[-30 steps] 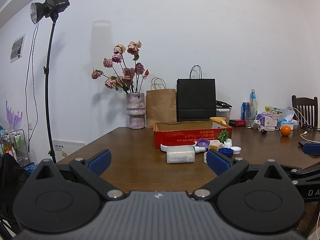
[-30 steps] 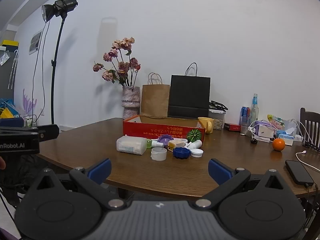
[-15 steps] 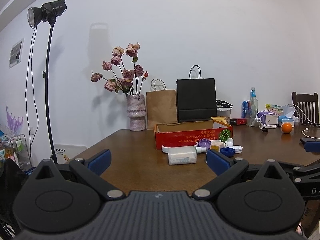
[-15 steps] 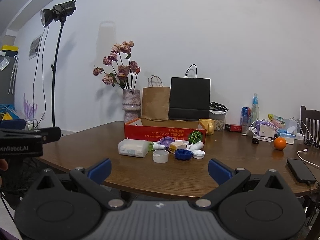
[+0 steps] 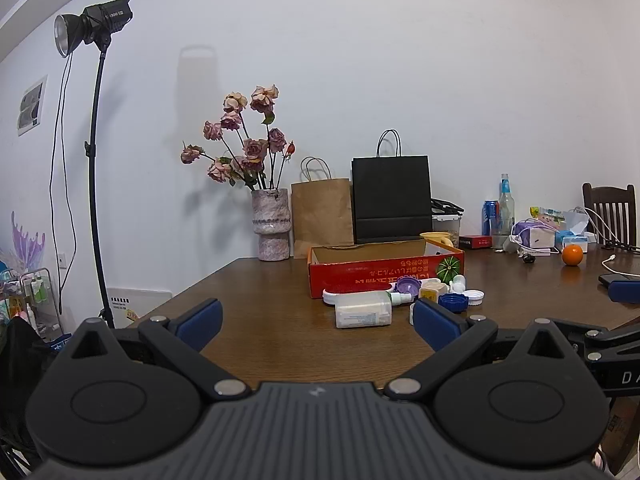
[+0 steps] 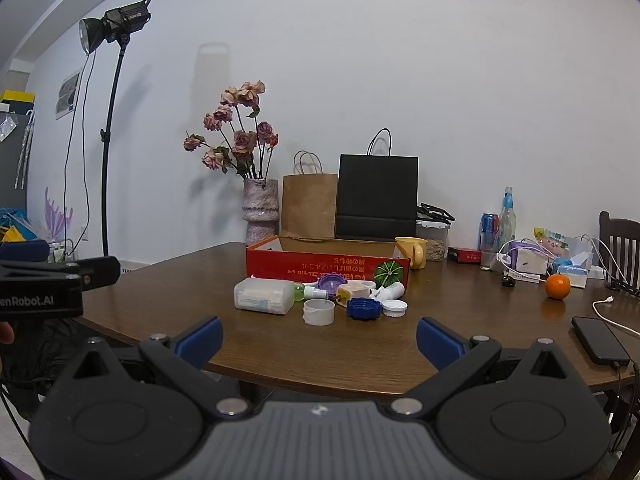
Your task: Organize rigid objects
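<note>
Fingers spread wide apart on the left gripper (image 5: 316, 316), blue pads bare, nothing between them. Same on the right gripper (image 6: 319, 336): jaws wide, nothing held. Both held at the near edge of the brown wooden table (image 5: 276, 320), short of the objects.

Toward the middle of the table, a red cardboard box (image 6: 328, 262), open at the top, with upside-down print and a green melon picture on its near wall. Just in front of it, a cluster of small rigid items on the tabletop: a clear rectangular plastic container (image 6: 264, 296) at the left of the group, lying flat; a small green-and-white bottle (image 6: 310, 292) on its side just behind and to the right of it; a purple lid (image 6: 332, 281) close against the box; a short white ring-shaped cup (image 6: 319, 312) nearest the camera; a blue scalloped cap (image 6: 363, 309) to its right; a white cap (image 6: 394, 307) just right of the blue one; a yellowish piece (image 6: 354, 290) and a tipped white bottle (image 6: 387, 291) behind those.

Just right of the box, a yellow mug (image 6: 412, 252). At the far edge, against the wall, a vase of dried roses (image 6: 260, 210), a brown paper bag (image 6: 309, 205) and a black paper bag (image 6: 377, 196). Further right, an orange (image 6: 557, 286) standing alone, and near the right edge a dark phone (image 6: 600, 340) with a white cable. Off the table to the left, a studio light on a stand (image 6: 112, 24).
</note>
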A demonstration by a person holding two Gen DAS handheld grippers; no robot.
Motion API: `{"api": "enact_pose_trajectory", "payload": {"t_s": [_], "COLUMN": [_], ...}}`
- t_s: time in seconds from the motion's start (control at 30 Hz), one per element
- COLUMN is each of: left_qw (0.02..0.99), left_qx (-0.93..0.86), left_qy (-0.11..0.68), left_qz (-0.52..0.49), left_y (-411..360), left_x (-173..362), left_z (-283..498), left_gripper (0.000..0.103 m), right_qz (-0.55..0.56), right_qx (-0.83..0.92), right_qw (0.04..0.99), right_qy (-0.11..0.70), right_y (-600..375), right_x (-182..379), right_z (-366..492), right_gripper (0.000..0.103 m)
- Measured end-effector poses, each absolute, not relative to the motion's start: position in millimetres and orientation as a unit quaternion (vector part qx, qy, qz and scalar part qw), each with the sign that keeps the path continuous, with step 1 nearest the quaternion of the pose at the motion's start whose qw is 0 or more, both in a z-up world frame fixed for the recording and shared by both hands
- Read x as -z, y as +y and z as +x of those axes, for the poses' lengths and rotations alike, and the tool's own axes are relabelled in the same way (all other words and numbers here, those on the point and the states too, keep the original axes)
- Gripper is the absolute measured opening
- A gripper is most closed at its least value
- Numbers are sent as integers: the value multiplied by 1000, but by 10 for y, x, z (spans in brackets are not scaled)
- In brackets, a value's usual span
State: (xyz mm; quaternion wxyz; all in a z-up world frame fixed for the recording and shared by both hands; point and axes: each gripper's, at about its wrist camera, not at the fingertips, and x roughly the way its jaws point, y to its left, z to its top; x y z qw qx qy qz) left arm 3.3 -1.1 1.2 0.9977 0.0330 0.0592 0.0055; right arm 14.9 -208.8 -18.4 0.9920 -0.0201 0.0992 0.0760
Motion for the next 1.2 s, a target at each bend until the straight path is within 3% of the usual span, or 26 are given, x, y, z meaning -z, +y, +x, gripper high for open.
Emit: {"api": "enact_pose_trajectory", "payload": {"t_s": [0.53,0.9,0.93,1.03,1.2], "left_qw": [997,991,990,990,987], "left_qx": [-11,30,24,20,36], "left_qy": [45,132,136,139,152], "left_qz": [60,19,23,32,28], "left_y": [-12,-28,-61,-116,-199], "left_x": [71,210,228,251,249], "left_z": [154,1137,1222,1470,1955], "left_gripper": [103,103,103,103,103], "right_qz": [-35,33,28,46,55], "right_qx": [-65,-60,-59,-85,-102], "right_qw": [992,985,984,976,967], "right_qy": [101,156,165,197,227], "right_y": [-2137,-2373,-2374,-2413,-2400], "right_x": [246,354,361,374,397], "right_z": [278,1161,1261,1597,2113], "right_gripper": [103,103,102,80,78]}}
